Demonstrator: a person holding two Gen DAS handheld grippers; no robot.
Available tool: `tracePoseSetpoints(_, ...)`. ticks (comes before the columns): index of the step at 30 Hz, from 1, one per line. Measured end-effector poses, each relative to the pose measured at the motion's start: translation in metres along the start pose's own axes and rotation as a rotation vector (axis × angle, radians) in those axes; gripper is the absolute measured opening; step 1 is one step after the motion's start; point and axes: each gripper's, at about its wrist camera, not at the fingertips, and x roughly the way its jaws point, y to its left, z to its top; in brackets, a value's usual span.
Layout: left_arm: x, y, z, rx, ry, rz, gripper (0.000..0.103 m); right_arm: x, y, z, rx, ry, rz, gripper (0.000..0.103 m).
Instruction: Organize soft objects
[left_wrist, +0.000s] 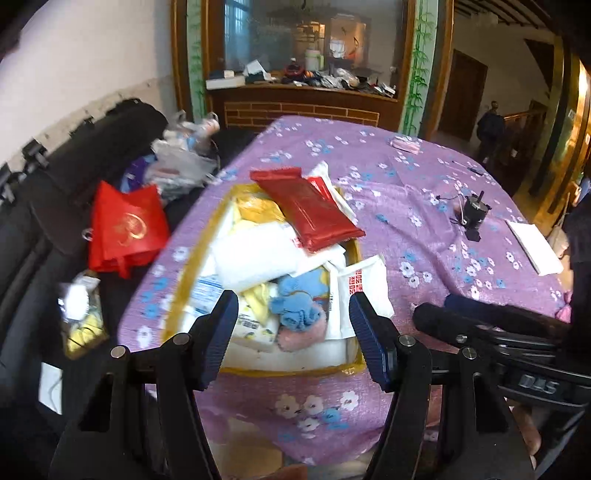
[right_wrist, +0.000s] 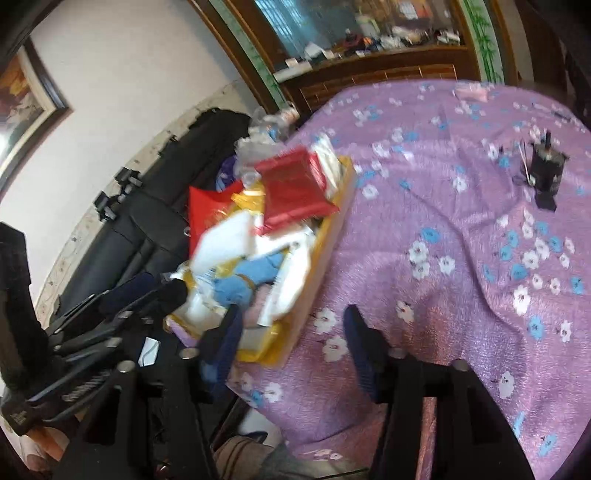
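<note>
Overhead, both grippers hang above a tabletop (left_wrist: 424, 206) under a purple floral cloth. The left gripper (left_wrist: 293, 332) has its jaws spread and empty over a yellow box (left_wrist: 354, 363) at the tabletop's near left edge. The box is heaped with soft goods: a red pack (left_wrist: 310, 208) on top, white packs (left_wrist: 255, 256) beneath, a blue towel (left_wrist: 295, 301) at the near end. The right gripper (right_wrist: 291, 343) has its jaws spread, nothing between them, just beside the box. A black device (right_wrist: 546, 166) stands towards the far right edge.
</note>
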Motion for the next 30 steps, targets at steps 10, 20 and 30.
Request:
tracePoseSetpoints(10, -0.03, 0.018, -0.007, -0.022, -0.038, 0.12, 0.063, -0.008, 0.031, 0.006, -0.034, -0.104, -0.055, 0.074)
tracePoseSetpoints(20, -0.025, 0.035, -0.012, -0.068, -0.02, 0.144, 0.063, 0.002, 0.049, -0.015, -0.082, -0.103, -0.121, 0.074)
tracePoseSetpoints(30, -0.022, 0.037, -0.014, -0.06, -0.014, 0.159, 0.063, 0.009, 0.048, -0.018, -0.064, -0.086, -0.124, 0.074)
